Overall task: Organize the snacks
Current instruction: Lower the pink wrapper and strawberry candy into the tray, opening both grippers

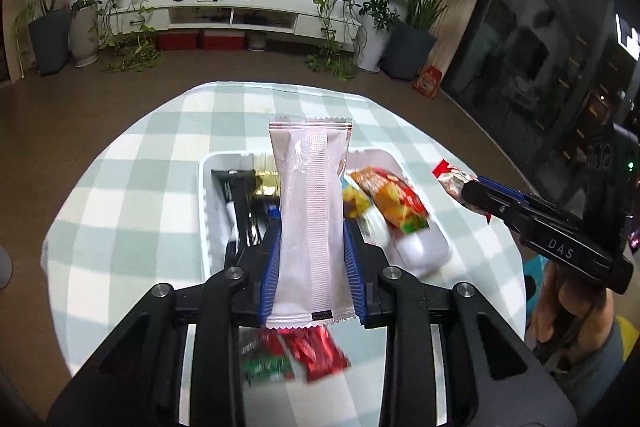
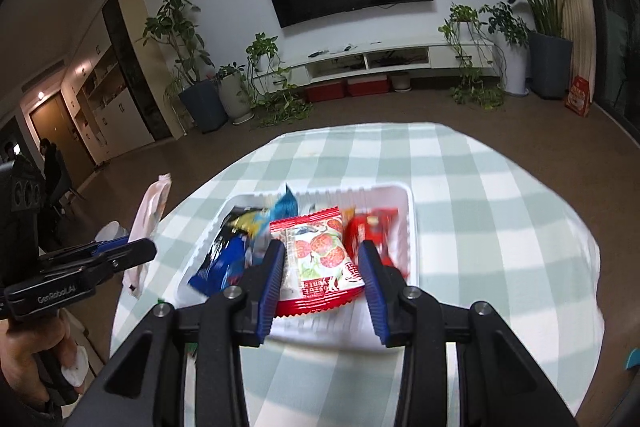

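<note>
Overhead, left gripper (image 1: pixel 312 251) clamped on long pale pink packet (image 1: pixel 310 223), blue pads pinching its sides, packet raised above white tray (image 1: pixel 208 187). Tray sits on green-checked tablecloth (image 1: pixel 140 167), filled with mixed snacks: black packet (image 1: pixel 234 195) at left, orange-yellow packet (image 1: pixel 396 199) at right. Red packets (image 1: pixel 316 351) lie on cloth just beside tray. Right gripper (image 2: pixel 322 259) closed on red strawberry-print packet (image 2: pixel 316 263), lifted over same tray; blue packet (image 2: pixel 222 263) beneath, to its left.
</note>
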`<state>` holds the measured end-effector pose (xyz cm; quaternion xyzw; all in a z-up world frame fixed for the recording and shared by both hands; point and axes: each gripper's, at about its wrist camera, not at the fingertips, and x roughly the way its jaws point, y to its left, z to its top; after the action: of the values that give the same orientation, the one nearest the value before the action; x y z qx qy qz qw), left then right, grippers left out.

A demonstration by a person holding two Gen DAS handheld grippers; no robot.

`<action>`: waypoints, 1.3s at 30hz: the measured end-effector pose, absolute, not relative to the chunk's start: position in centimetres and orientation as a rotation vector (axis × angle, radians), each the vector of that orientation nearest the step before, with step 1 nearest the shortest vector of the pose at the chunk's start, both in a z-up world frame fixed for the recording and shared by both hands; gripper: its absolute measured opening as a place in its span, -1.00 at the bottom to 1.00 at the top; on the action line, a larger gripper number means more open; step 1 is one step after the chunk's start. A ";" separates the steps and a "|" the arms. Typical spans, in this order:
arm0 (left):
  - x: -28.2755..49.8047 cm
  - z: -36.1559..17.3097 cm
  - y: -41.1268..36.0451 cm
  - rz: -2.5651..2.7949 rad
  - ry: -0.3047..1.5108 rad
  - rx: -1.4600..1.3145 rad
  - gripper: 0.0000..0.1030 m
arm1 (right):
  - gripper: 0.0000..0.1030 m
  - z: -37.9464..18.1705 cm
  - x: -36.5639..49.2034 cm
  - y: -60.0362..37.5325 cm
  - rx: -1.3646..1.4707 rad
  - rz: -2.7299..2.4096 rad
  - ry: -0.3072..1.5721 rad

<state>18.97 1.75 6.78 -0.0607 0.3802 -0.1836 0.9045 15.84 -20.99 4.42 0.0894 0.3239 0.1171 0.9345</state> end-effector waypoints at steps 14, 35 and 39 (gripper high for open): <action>25.6 -0.1 0.3 -0.384 0.878 -0.099 -0.46 | -0.21 1.2 23.8 -16.3 0.058 0.202 0.736; 26.2 -2.2 -0.4 -0.386 0.873 -0.070 0.36 | 0.12 -1.6 23.7 -15.6 -0.042 0.177 0.786; 25.5 -1.6 -0.1 -0.379 0.863 -0.083 0.37 | 0.17 -0.8 23.2 -15.6 -0.040 0.179 0.762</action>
<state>25.46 -0.15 -1.58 -0.0402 0.4156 -0.1825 0.8902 23.20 -15.60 -0.79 -0.0195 0.3715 0.0870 0.9241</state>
